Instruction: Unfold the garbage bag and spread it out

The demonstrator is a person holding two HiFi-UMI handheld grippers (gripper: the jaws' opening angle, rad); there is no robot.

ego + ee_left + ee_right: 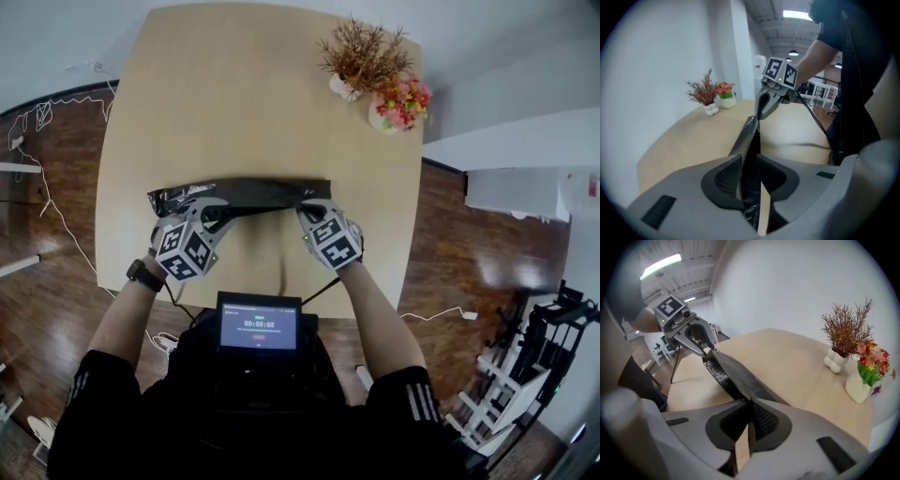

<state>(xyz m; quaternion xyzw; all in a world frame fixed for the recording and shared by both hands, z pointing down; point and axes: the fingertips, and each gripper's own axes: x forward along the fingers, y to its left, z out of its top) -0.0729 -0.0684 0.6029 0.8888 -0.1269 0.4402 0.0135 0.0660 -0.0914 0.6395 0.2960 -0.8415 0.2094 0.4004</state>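
black garbage bag (246, 193) clamped in right tongs (749, 405)

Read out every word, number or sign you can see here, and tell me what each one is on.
On the screen at the person's chest: a timer-like row of digits and some small text, too blurred to read.
On the cubes of the left gripper and right gripper: square marker patterns only, no letters.
On the garbage bag and the table: no print visible.
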